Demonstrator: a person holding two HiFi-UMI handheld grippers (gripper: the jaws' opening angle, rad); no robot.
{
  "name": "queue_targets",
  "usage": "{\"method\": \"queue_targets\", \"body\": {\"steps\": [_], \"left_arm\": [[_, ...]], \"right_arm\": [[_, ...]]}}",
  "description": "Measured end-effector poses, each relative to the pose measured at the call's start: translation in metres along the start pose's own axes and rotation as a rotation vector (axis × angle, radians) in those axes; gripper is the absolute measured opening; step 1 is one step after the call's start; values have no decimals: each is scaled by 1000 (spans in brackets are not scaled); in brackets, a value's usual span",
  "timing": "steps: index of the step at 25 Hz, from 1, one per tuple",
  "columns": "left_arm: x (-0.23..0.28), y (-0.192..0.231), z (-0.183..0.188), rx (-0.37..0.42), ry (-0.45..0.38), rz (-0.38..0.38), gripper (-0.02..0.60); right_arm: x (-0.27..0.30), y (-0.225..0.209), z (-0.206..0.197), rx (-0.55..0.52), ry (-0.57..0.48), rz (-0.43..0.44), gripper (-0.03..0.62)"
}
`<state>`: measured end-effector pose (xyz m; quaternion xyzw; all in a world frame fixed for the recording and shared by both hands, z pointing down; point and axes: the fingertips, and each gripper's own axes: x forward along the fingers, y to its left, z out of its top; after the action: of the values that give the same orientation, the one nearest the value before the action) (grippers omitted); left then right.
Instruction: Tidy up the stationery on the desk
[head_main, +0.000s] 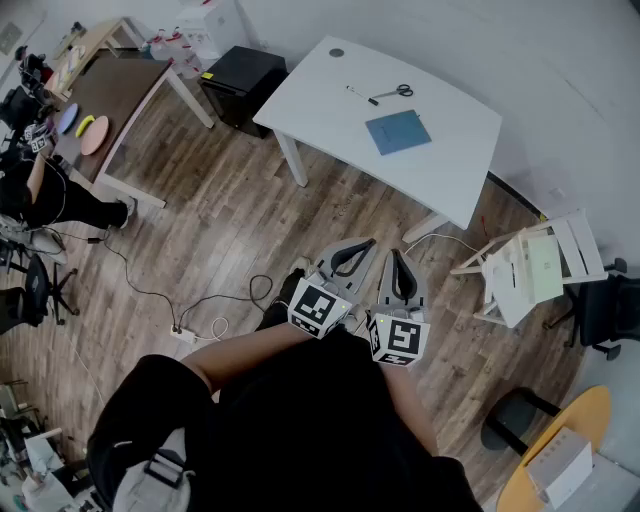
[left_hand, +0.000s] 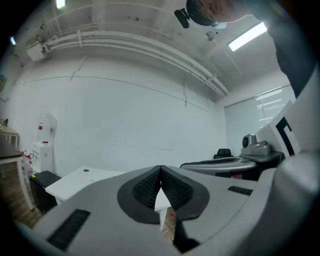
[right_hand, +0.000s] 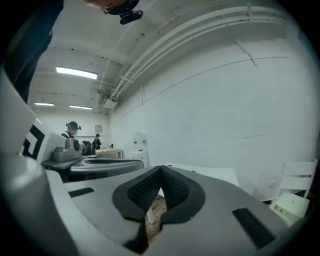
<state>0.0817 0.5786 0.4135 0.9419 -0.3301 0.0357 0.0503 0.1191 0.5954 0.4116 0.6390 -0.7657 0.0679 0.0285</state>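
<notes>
Close to the body, left gripper (head_main: 368, 244) and right gripper (head_main: 394, 256) held side by side over wood floor (head_main: 220, 220), both pairs of jaws pressed together, nothing gripped, farther off white desk (head_main: 320, 85), blue notebook (head_main: 397, 131), scissors (head_main: 393, 93) and pen (head_main: 357, 93) laid on it

Wood floor (head_main: 220, 200) lies under both claws. Ahead of the left claw (head_main: 370, 243) stands a white desk (head_main: 330, 90), with a black cabinet (head_main: 243, 80) and a brown table (head_main: 125, 85) farther left. Right of the right claw (head_main: 394, 253) is a white chair (head_main: 565, 245) (slatted back). The walls (left_hand: 125, 115) are white, and a strip light (left_hand: 247, 36) glows overhead.
</notes>
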Motion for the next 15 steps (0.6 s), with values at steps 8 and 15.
{"method": "queue_targets", "body": {"steps": [8,15], "left_arm": [[3,-26,-6,2,-1,-6,12],[18,-13,-8,10,1,-24,14]], "right_arm": [[-25,-23,-1,121,-50,-33,32],[-11,-52,-8,111,-17,-135,34]]}}
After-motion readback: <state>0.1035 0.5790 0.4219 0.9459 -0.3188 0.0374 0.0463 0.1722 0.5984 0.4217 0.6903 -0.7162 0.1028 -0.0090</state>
